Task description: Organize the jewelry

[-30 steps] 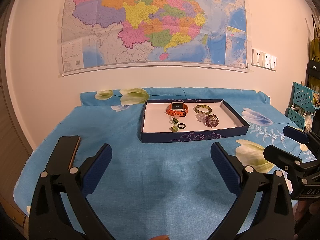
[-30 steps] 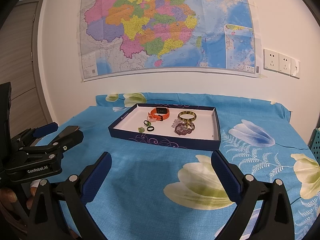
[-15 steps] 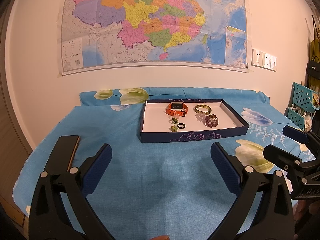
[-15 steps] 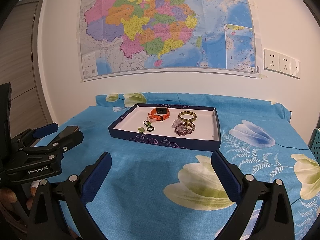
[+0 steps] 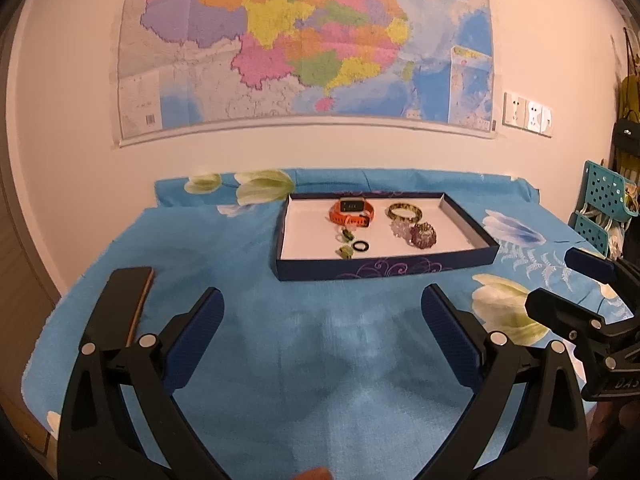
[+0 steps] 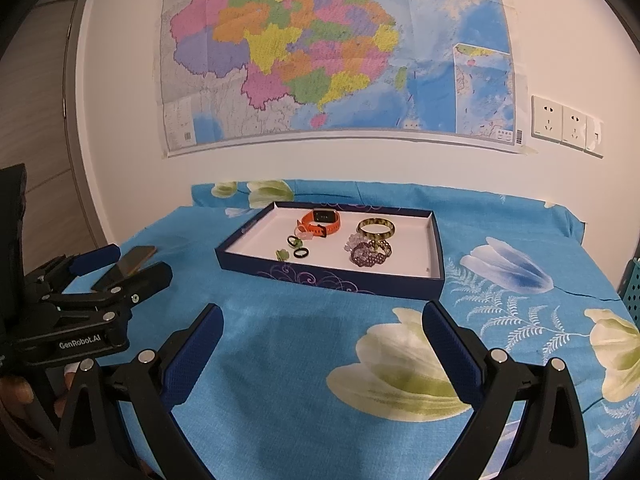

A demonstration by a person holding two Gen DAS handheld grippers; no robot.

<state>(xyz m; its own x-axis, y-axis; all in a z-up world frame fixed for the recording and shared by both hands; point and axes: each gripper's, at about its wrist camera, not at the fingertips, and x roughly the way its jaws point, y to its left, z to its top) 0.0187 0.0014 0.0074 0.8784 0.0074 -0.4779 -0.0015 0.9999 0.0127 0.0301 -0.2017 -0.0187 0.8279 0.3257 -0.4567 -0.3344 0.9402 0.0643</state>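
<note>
The left gripper [image 5: 322, 312] and right gripper [image 6: 322, 330] hover with jaws spread wide, holding nothing, above the blue floral cloth [image 5: 320, 360]; beyond, well apart, the navy tray [image 6: 328, 278] holds an orange watch [image 6: 322, 220], bangle [image 6: 376, 228], rings and beaded bracelets

One tray [image 5: 384, 270] is holding one orange watch [image 5: 352, 212], three bracelets [image 5: 405, 211] and three rings [image 5: 361, 245].

Probably home bedroom, floral bedsheet [image 6: 400, 360], wall map [image 6: 332, 52], door [image 6: 36, 120]
</note>
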